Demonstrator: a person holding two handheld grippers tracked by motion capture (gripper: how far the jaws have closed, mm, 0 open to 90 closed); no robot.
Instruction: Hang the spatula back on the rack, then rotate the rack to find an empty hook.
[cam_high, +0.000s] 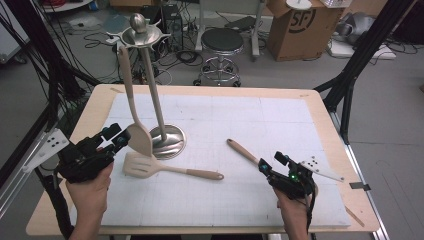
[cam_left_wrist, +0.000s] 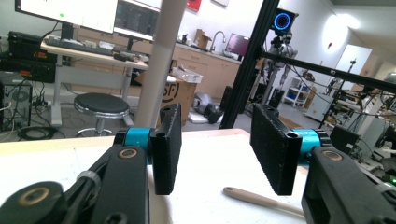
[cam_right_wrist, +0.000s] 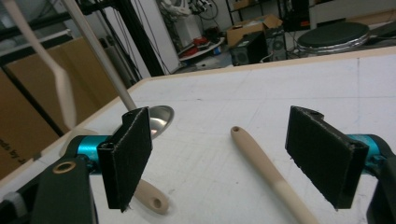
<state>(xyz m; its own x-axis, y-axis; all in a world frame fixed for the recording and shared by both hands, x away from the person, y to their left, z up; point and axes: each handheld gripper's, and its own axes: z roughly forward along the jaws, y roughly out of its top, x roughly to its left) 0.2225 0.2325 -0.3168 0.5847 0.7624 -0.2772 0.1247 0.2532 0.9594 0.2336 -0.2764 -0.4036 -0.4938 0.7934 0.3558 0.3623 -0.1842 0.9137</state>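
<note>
Three beige utensils, one metal stand (cam_high: 167, 141), two grippers. Spatula one (cam_high: 134, 107) hangs from the stand's top ring, blade low, just beside the base on its left. Spatula two (cam_high: 167, 169) lies flat on the white mat (cam_high: 240, 120), near side of the base, slotted head left, handle pointing right. The third utensil (cam_high: 243, 150) lies right of centre, handle end far-left; its head is hidden by the right gripper, so the type is unclear.

Left gripper (cam_high: 118, 138) sits at near left, jaws apart with nothing between them, tips just beside the hanging blade, possibly touching, hard to tell. In the left gripper view its pads (cam_left_wrist: 166, 147) stand wide and the hanging handle (cam_left_wrist: 159, 60) rises behind them.

Right gripper (cam_high: 272, 165) sits at near right, jaws apart, straddling the third utensil's handle (cam_right_wrist: 268, 172), pads clear of it.
</note>
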